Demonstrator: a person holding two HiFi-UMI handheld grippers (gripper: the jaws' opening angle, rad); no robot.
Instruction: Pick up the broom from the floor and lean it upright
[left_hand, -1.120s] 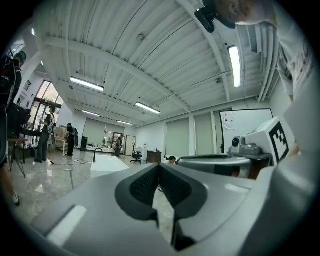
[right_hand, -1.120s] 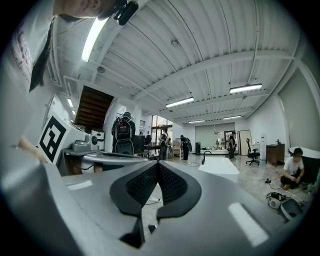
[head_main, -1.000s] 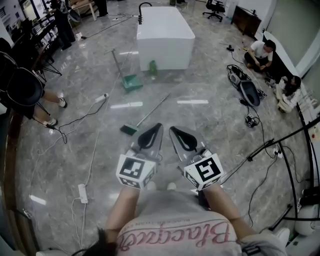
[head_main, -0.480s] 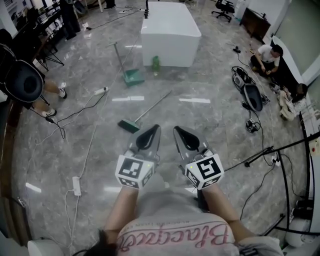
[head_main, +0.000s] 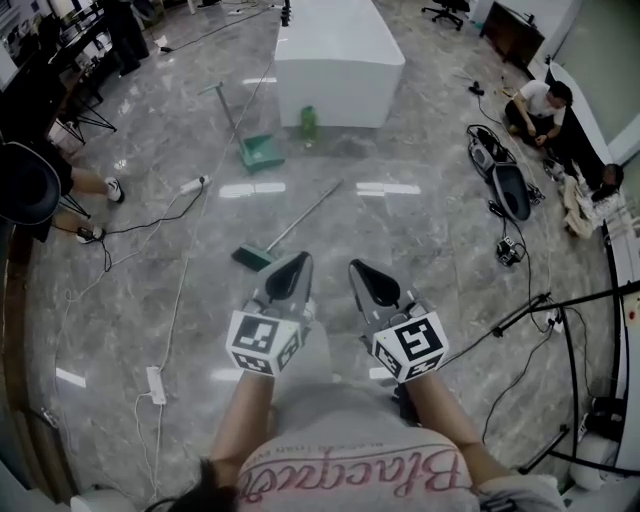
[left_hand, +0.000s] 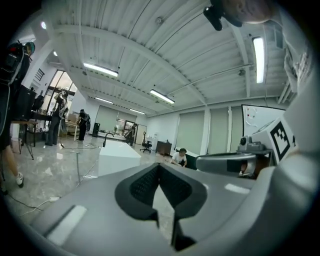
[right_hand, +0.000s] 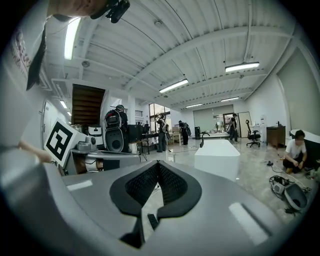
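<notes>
The broom (head_main: 290, 222) lies flat on the grey marble floor, its green head (head_main: 252, 257) at the near left and its thin handle running up to the right. My left gripper (head_main: 298, 260) is shut and empty, its tip just right of the broom head and above the floor. My right gripper (head_main: 358, 268) hangs beside it, also shut and empty. In the left gripper view the pads (left_hand: 145, 182) meet at the left gripper (left_hand: 159, 165) tip. In the right gripper view the right gripper (right_hand: 159, 163) shows the same. Neither gripper view shows the broom.
A green dustpan (head_main: 258, 150) with an upright handle and a green bottle (head_main: 309, 120) stand before a white block (head_main: 335, 55). Cables and a power strip (head_main: 155, 385) lie on the left. People (head_main: 545, 105) sit at the right among bags and stand legs.
The whole view has moved forward over the floor, and the broom head now lies much closer to my left gripper's tip. Both grippers stay shut side by side.
</notes>
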